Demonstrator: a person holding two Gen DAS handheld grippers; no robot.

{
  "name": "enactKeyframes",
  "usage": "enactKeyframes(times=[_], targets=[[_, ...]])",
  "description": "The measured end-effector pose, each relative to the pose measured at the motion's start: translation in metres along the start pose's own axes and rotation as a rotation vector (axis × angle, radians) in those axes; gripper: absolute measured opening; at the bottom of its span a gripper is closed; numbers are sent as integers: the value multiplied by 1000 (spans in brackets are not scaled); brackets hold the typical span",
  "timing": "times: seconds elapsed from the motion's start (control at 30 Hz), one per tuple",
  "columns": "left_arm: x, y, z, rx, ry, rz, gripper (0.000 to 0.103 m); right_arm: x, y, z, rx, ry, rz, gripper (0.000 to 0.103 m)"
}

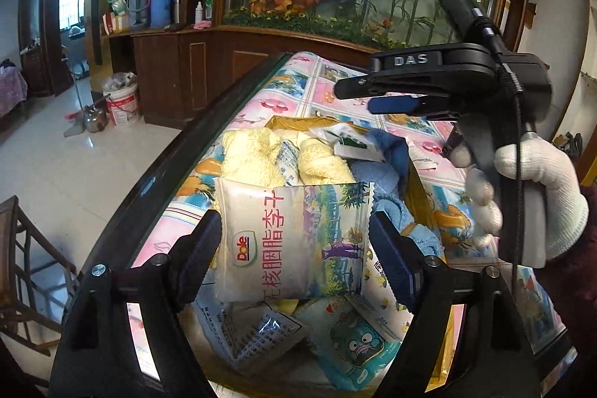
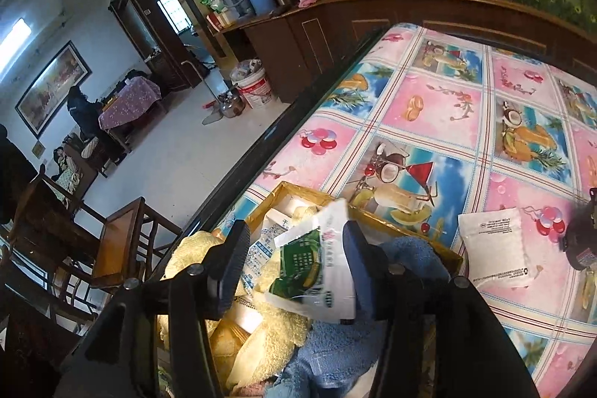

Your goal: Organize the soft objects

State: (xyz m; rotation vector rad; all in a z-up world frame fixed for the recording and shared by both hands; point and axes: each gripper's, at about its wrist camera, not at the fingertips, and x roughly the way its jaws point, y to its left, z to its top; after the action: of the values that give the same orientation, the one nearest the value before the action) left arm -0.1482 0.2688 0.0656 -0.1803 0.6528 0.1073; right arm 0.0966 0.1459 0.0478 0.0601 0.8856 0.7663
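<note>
My left gripper [image 1: 294,241] is shut on a white Dole snack packet [image 1: 291,241] and holds it above the cardboard box [image 1: 419,196]. The box holds yellow towels [image 1: 257,155], blue towels [image 1: 388,166] and several packets. In the left wrist view my right gripper [image 1: 358,96] hovers over the far side of the box, jaws nearly together, a gloved hand [image 1: 533,181] on its handle. In the right wrist view that gripper [image 2: 294,260] stands apart over the box [image 2: 373,215], with a green-and-white packet [image 2: 313,267] lying between its fingers, resting against the right one.
A white sachet [image 2: 496,248] lies on the fruit-patterned tablecloth [image 2: 447,107] right of the box. The table's dark edge [image 2: 283,125] runs on the left, with a wooden chair [image 2: 115,241] below it. A cartoon packet [image 1: 354,345] lies beneath my left gripper.
</note>
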Motion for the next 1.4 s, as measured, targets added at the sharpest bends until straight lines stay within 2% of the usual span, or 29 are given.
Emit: enactKeyframes(times=[0.2, 0.3, 0.4, 0.5, 0.6, 0.73, 0.87, 0.97, 1.07, 1.17, 1.4], targets=[[-14, -12, -1, 33, -48, 101, 86, -33, 5, -14, -31, -49, -4, 52], [-14, -20, -1, 93, -77, 146, 88, -48, 8, -28, -58, -60, -2, 52], [-16, -26, -5, 130, -111, 125, 96, -60, 7, -44, -52, -60, 14, 52], [-19, -27, -4, 120, -115, 88, 103, -72, 3, -58, -35, -64, 24, 52], [-29, -28, -1, 111, -133, 72, 103, -84, -3, -69, -26, -75, 25, 52], [-42, -34, 2, 106, -158, 111, 103, -98, -11, -84, -5, -94, 27, 52], [-69, -46, 3, 85, -245, 227, 103, -110, -19, -100, 27, -116, 34, 52], [-90, -51, 0, 51, -323, 226, 103, -121, -25, -111, 52, -144, 48, 52], [-90, -55, -3, 19, -318, 250, 103, -130, -25, -122, 53, -172, 49, 53], [-88, -64, -5, 34, -291, 289, 103, -134, -24, -135, 42, -189, 36, 59], [-90, -86, -11, 54, -275, 346, 103, -136, -16, -167, -5, -174, 0, 60]])
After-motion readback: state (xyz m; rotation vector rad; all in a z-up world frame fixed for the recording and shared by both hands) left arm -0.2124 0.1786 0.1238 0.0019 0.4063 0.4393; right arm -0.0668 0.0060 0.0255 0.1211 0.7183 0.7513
